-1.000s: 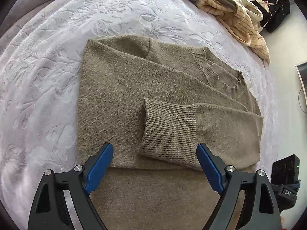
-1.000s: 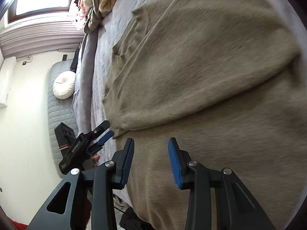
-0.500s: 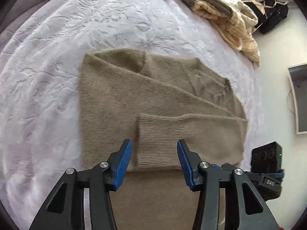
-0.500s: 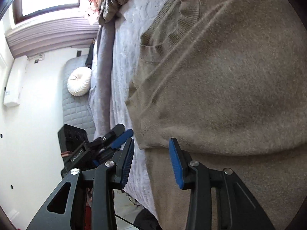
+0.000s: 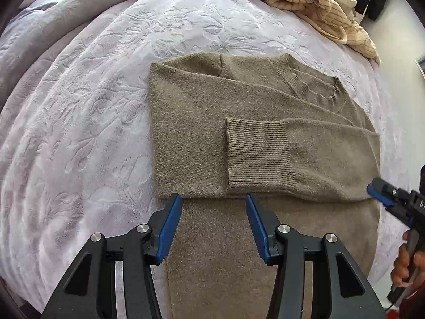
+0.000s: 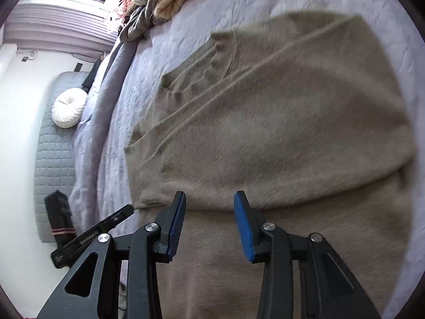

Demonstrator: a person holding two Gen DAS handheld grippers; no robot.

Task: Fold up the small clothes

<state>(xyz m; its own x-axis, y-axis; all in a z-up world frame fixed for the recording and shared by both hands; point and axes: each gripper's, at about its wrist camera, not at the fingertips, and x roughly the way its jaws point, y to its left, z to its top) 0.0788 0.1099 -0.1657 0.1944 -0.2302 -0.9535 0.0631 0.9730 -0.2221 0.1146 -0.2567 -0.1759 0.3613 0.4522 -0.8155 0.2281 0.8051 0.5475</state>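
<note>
L gripper (image 5: 213, 219) half-open, holds nothing, above near edge of folded sleeves. Sweater (image 5: 202, 122) flat mid-bed, bedspread (image 5: 79, 106) under. R gripper (image 6: 209, 219) also half-open, empty. Risk: lifting hem uneven, cuff (image 5: 255, 156) slips, sleeves unfold.

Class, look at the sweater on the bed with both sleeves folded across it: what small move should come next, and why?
Probably lower both hand-held grippers onto the sweater below the sleeves and pinch it there. The left hand-held gripper and right hand-held gripper hover open above that lower part, which lies flat and unfolded; the cuff already rests across the chest, so the bottom seems ready to fold up.
</note>
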